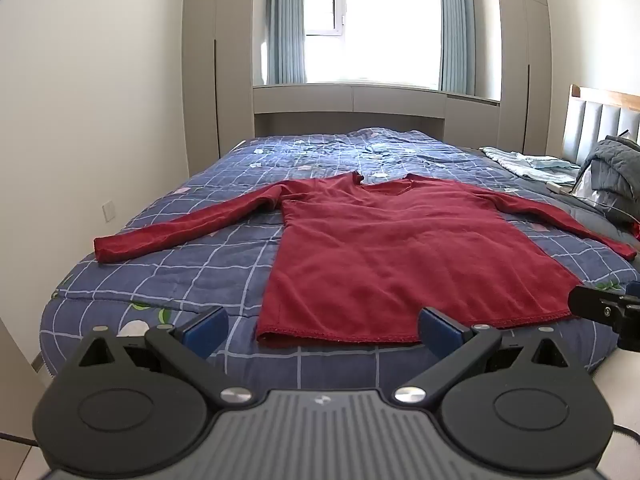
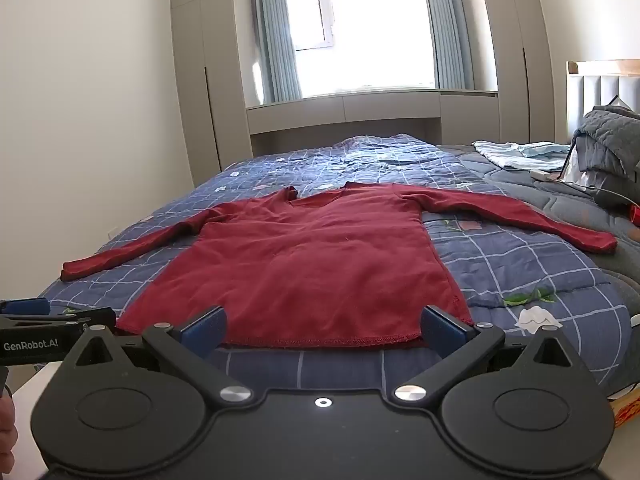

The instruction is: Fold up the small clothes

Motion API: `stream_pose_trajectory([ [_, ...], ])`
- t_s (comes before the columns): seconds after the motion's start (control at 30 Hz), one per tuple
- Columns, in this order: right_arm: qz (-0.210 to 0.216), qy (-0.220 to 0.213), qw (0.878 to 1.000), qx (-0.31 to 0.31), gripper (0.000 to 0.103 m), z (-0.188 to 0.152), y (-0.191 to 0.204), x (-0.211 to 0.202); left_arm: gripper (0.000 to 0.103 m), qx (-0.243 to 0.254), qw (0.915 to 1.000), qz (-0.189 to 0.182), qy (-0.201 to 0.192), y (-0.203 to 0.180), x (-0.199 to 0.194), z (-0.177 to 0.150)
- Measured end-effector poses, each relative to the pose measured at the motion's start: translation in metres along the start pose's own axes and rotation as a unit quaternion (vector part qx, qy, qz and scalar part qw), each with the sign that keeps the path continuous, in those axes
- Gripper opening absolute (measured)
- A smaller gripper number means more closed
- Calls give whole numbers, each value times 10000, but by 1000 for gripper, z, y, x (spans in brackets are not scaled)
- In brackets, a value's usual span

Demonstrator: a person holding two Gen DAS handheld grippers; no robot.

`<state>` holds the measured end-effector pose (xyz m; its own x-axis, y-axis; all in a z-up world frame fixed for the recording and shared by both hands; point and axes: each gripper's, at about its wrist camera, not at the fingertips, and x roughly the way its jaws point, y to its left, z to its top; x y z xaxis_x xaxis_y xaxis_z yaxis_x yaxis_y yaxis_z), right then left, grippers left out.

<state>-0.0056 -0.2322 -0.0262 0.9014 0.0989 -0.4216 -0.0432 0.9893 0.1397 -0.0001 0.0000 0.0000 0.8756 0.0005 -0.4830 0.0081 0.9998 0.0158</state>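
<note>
On the blue checked quilted bed (image 1: 192, 272), at twelve o'clock of both grippers' wide-apart, empty fingers (image 1: 438, 326), the dark red long-sleeved knit top (image 1: 380, 248) lies flat; grabbing one hem layer would probably bunch it.

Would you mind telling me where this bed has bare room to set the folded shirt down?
The blue checked quilt is free between the red long-sleeved shirt and the left edge, below the sleeve, and beyond the collar toward the window. The right side is crowded: a grey padded blanket, pale blue cloth and cables.
</note>
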Motion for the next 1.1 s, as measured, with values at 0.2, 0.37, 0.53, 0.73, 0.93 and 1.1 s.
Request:
stream_pose_trajectory([
  [0.2, 17, 5, 10000, 23, 103, 0, 0, 0, 103, 0, 10000, -7, 23, 0, 0, 0],
  [0.37, 19, 5, 10000, 29, 103, 0, 0, 0, 103, 1, 10000, -15, 23, 1, 1, 2],
  [0.53, 19, -3, 10000, 34, 103, 0, -1, -1, 103, 3, 10000, -12, 22, 1, 0, 1],
  [0.73, 22, -6, 10000, 39, 103, 0, -1, -1, 103, -2, 10000, -15, 25, 1, 1, 1],
  [0.93, 23, -10, 10000, 42, 103, 0, -1, -2, 103, -6, 10000, -17, 28, 1, 1, 2],
  [1.1, 23, -10, 10000, 46, 103, 0, -1, -2, 103, -11, 10000, -17, 30, 1, 1, 2],
])
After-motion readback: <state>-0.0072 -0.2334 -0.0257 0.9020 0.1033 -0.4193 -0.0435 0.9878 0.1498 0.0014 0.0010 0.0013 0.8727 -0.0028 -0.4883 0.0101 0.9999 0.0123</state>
